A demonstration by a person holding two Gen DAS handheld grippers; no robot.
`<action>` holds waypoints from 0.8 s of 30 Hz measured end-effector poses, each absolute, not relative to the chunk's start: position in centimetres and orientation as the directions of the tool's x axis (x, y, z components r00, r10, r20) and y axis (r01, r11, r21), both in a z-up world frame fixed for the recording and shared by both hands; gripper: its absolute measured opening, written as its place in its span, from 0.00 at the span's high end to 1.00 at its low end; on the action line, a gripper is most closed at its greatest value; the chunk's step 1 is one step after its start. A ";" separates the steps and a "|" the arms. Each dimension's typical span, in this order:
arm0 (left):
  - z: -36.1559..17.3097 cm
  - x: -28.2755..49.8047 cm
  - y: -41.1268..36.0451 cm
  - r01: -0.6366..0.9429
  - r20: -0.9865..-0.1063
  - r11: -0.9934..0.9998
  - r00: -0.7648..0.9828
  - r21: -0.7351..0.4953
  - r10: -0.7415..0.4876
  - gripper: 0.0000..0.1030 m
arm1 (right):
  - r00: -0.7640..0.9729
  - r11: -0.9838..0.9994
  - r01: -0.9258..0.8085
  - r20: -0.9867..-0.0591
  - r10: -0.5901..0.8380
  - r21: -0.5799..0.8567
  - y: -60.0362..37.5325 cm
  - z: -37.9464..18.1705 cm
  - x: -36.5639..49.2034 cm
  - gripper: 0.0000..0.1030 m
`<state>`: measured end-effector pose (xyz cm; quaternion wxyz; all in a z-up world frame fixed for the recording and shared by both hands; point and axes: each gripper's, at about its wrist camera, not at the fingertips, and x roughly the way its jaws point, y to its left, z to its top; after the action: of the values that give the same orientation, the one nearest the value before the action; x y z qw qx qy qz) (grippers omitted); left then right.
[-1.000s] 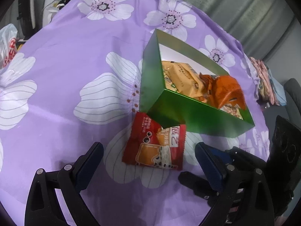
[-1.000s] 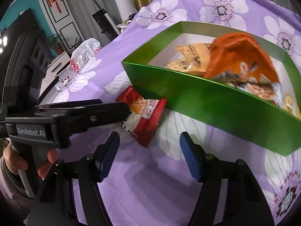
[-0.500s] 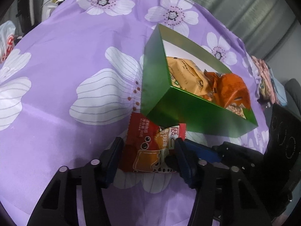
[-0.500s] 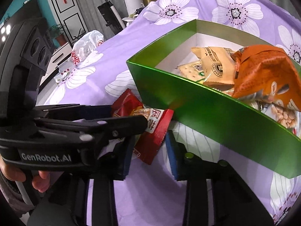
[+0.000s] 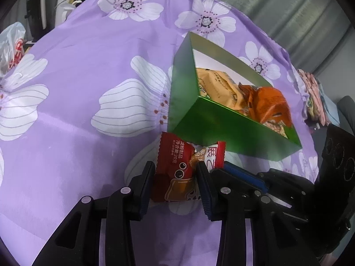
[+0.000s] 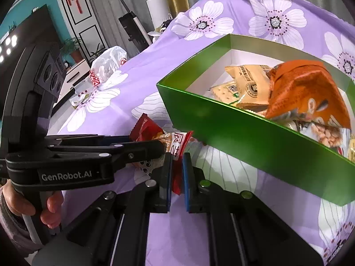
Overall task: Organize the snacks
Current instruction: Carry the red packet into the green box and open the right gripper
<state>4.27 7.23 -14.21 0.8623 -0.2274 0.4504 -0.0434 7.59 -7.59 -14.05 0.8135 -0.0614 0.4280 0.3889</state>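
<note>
Packet: red packet (image 5: 175, 166) lies on the purple cloth (image 5: 88, 66), touching the near corner of the green box (image 5: 233, 128).
Left tongs (image 5: 175, 177): just closed, pinching the packet body.
Right tongs (image 6: 176, 173): just closed, pinching the packet's edge.
Change: both tongs stood wide a second ago, nothing gripped.

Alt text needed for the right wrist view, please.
Right gripper and left gripper both pinch a red snack packet on a purple floral cloth, beside a green box holding other snacks.
</note>
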 end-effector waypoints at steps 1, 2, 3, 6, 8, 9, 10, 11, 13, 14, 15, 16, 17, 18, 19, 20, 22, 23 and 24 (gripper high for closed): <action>-14.0 4.2 7.1 -0.127 -0.755 0.894 0.594 -0.430 -0.279 0.63 | 0.332 0.691 -0.683 -0.742 0.583 0.237 -7.8 -13.9 7.5 0.91; -13.8 4.0 7.0 -0.123 -0.752 0.895 0.598 -0.429 -0.278 0.63 | 0.336 0.692 -0.682 -0.739 0.584 0.237 -8.0 -13.8 7.4 0.91; -13.5 3.9 6.8 -0.118 -0.749 0.896 0.601 -0.427 -0.278 0.63 | 0.340 0.693 -0.680 -0.735 0.587 0.239 -8.2 -13.6 7.3 0.91; -12.8 3.5 6.5 -0.104 -0.740 0.898 0.611 -0.427 -0.281 0.63 | 0.349 0.695 -0.677 -0.726 0.593 0.243 -8.7 -12.9 6.8 0.91; -12.3 3.2 6.2 -0.095 -0.737 0.902 0.616 -0.422 -0.280 0.63 | 0.357 0.695 -0.676 -0.718 0.598 0.243 -9.1 -12.3 6.4 0.91; -12.0 3.0 5.9 -0.090 -0.735 0.904 0.619 -0.417 -0.277 0.63 | 0.360 0.695 -0.677 -0.716 0.599 0.242 -9.2 -12.1 6.2 0.91; -11.8 2.9 5.7 -0.086 -0.734 0.907 0.622 -0.412 -0.274 0.63 | 0.364 0.696 -0.676 -0.712 0.601 0.242 -9.4 -11.9 6.1 0.91; -11.4 2.8 5.5 -0.081 -0.731 0.911 0.627 -0.405 -0.270 0.63 | 0.369 0.697 -0.674 -0.708 0.603 0.243 -9.6 -11.7 5.8 0.91; -10.8 2.6 5.1 -0.071 -0.726 0.914 0.634 -0.399 -0.267 0.63 | 0.378 0.698 -0.675 -0.702 0.604 0.238 -10.0 -11.2 5.4 0.91; -10.6 2.5 4.9 -0.069 -0.724 0.916 0.637 -0.395 -0.264 0.63 | 0.383 0.699 -0.675 -0.698 0.605 0.236 -10.1 -11.0 5.2 0.91; -10.3 2.4 4.8 -0.065 -0.721 0.918 0.641 -0.392 -0.263 0.63 | 0.389 0.699 -0.677 -0.694 0.606 0.230 -10.3 -10.7 5.0 0.91; -10.1 2.3 4.6 -0.061 -0.719 0.919 0.644 -0.389 -0.261 0.63 | 0.393 0.699 -0.678 -0.693 0.605 0.226 -10.5 -10.6 4.8 0.91; -9.8 2.3 4.5 -0.057 -0.717 0.921 0.647 -0.385 -0.259 0.63 | 0.397 0.700 -0.678 -0.691 0.605 0.223 -10.7 -10.5 4.7 0.91; -9.5 2.2 4.3 -0.053 -0.714 0.923 0.651 -0.381 -0.257 0.63 | 0.401 0.701 -0.677 -0.687 0.606 0.224 -10.9 -10.3 4.5 0.91; -9.2 2.2 4.1 -0.046 -0.712 0.925 0.653 -0.378 -0.259 0.63 | 0.404 0.703 -0.675 -0.684 0.607 0.225 -11.2 -10.2 4.4 0.91; -8.9 2.2 3.8 -0.038 -0.709 0.926 0.655 -0.374 -0.260 0.63 | 0.408 0.705 -0.672 -0.681 0.608 0.227 -11.5 -10.1 4.2 0.91; -8.6 2.1 3.4 -0.028 -0.706 0.930 0.659 -0.366 -0.258 0.63 | 0.418 0.710 -0.664 -0.671 0.613 0.235 -12.0 -9.8 4.1 0.91; -8.3 2.1 3.1 -0.021 -0.703 0.931 0.662 -0.363 -0.259 0.63 | 0.423 0.712 -0.660 -0.665 0.616 0.239 -12.3 -9.6 4.1 0.91; -8.0 2.3 2.9 -0.016 -0.701 0.933 0.664 -0.361 -0.260 0.63 | 0.431 0.715 -0.656 -0.658 0.618 0.242 -12.7 -9.4 4.1 0.91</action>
<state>2.27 2.91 -8.03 0.8961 -0.1707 0.4041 -0.0679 4.10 -12.65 -9.36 0.8454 -0.0251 0.3777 0.3768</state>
